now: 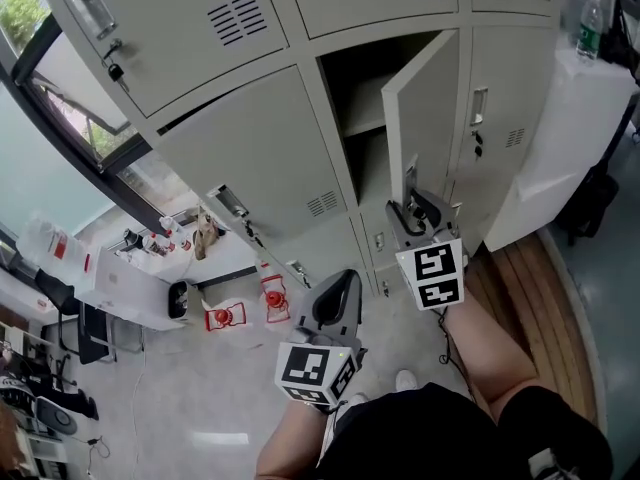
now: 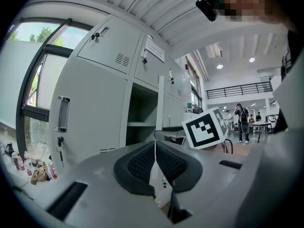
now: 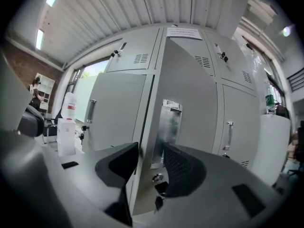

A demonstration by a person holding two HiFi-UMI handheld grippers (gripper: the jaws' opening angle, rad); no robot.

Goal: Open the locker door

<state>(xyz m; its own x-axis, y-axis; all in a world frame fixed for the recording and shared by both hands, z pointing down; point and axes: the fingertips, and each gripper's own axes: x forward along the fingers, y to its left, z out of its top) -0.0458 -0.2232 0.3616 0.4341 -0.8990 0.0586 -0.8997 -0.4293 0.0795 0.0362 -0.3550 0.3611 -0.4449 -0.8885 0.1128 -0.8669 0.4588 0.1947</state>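
Head view: a bank of pale grey metal lockers (image 1: 250, 158) fills the far side. In its middle column the pale grey locker door (image 1: 420, 118) stands swung out to the right, baring a dark compartment with a shelf (image 1: 358, 118). The right claw (image 1: 415, 208) is up at the lower part of that door's free edge. The left claw (image 1: 338, 293) hangs nearer and lower, well apart from the lockers, above the person's legs. Small red objects (image 1: 272, 298) lie on the pale floor at the lockers' foot. A clear plastic bottle (image 1: 592, 28) stands on a white counter (image 1: 560, 138) at the far right.

Left gripper view: the left claw (image 2: 155, 151) has its black ribbed pads (image 2: 140, 163) closed together, with nothing held. Beyond it are the open compartment (image 2: 140, 122) and the door (image 2: 161, 103), seen edge-on just to its right. A closed locker to the left carries a metal handle (image 2: 62, 113) with a key hanging below it.

Right gripper view: the right claw (image 3: 151, 163) is spread wide. The open door (image 3: 190, 94) has its free edge standing between the pads, which are not clamped on it. The door's bright metal handle plate (image 3: 168, 127) sits just above the gap, and its lock (image 3: 156, 177) shows low between the pads. A white bottle (image 3: 69, 106) stands far left.
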